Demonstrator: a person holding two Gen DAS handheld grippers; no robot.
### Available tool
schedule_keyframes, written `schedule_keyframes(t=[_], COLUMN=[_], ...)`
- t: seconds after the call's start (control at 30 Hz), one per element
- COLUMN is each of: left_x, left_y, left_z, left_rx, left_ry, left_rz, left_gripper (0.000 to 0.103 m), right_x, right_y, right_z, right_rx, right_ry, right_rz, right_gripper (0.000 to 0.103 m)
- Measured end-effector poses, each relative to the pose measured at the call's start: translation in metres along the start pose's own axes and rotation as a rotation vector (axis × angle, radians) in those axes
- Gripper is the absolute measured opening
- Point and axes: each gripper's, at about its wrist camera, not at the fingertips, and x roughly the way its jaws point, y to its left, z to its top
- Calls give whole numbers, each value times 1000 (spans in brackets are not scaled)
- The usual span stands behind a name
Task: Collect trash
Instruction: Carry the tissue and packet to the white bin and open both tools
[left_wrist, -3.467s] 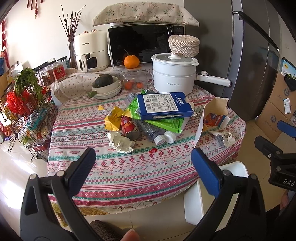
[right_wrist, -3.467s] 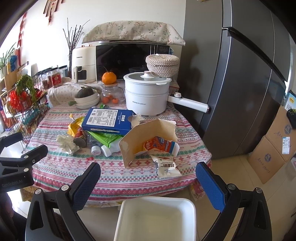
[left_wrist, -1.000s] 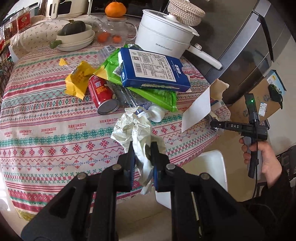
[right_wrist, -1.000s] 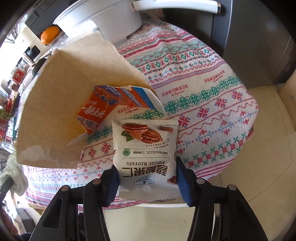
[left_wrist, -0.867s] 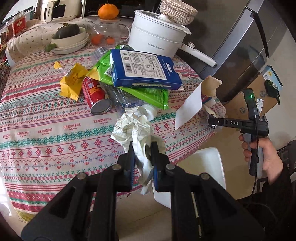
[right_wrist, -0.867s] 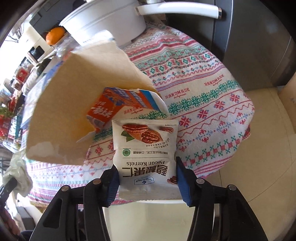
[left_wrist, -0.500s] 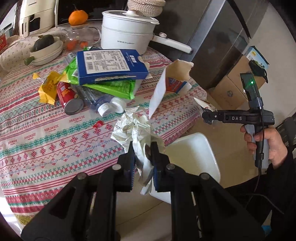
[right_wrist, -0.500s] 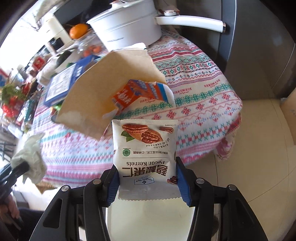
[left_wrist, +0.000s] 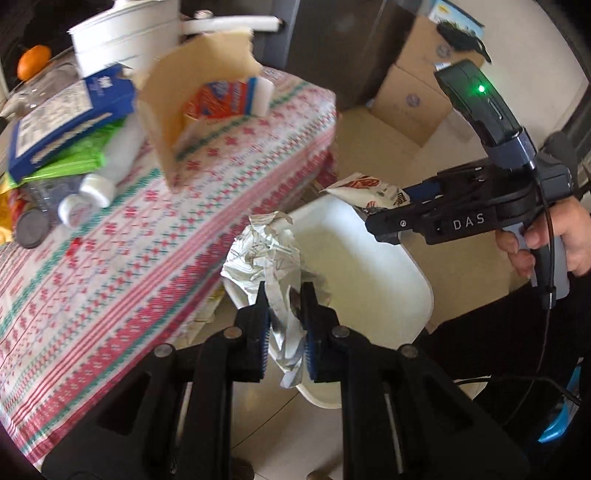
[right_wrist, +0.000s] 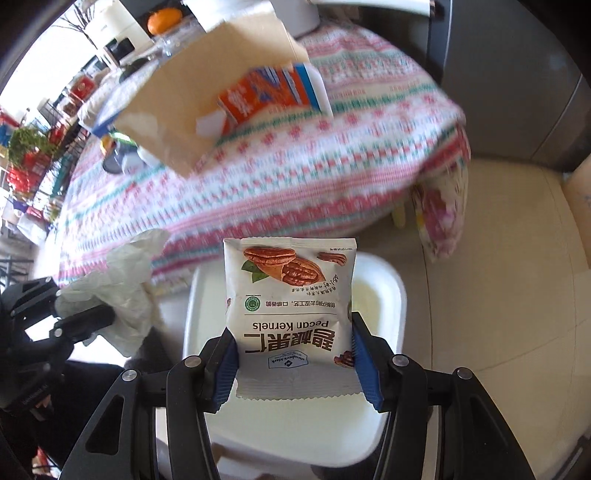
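The left claw (left_wrist: 284, 317) pinches a crumpled paper wad (left_wrist: 266, 254) over the near-left rim of the white bin (left_wrist: 413, 280), which sits on the floor below the table (left_wrist: 122, 251) edge. Released here, the wad could fall outside. The right claw (right_wrist: 293, 358) clamps a pecan packet (right_wrist: 290, 295) above the bin's middle; both dropping together, the 2 could collide.

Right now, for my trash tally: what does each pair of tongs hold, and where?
Left tongs: crumpled paper wad, pinched at its lower tail. Right tongs: pecan kernels packet, clamped across its side edges.
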Motion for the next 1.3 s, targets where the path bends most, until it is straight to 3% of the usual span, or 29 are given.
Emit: schedule_keyframes(t=[0.23, 0.53, 0.67, 0.73, 0.77, 0.93, 1.3], left_x=[34, 60, 60, 58, 58, 51, 27], left_y=[-18, -22, -19, -18, -18, -12, 10], left_z=[6, 3, 2, 3, 4, 4, -1], left_rx=[55, 101, 93, 89, 87, 64, 11], left_ry=[54, 84, 88, 78, 73, 63, 34], left_rz=[9, 43, 49, 67, 74, 88, 95], left_gripper=[18, 20, 33, 52, 55, 58, 60], right_x=[20, 23, 24, 25, 26, 26, 12], right_y=[-10, -12, -12, -12, -13, -17, -10], right_z=[-18, -24, -23, -23, -22, -19, -8], right_rx=[-3, -6, -10, -2, 6, 36, 40], right_ry=[83, 106, 107, 112, 115, 115, 73], right_rz=[-26, -27, -25, -20, -18, -20, -24], right_gripper=[58, 58, 59, 63, 65, 73, 74])
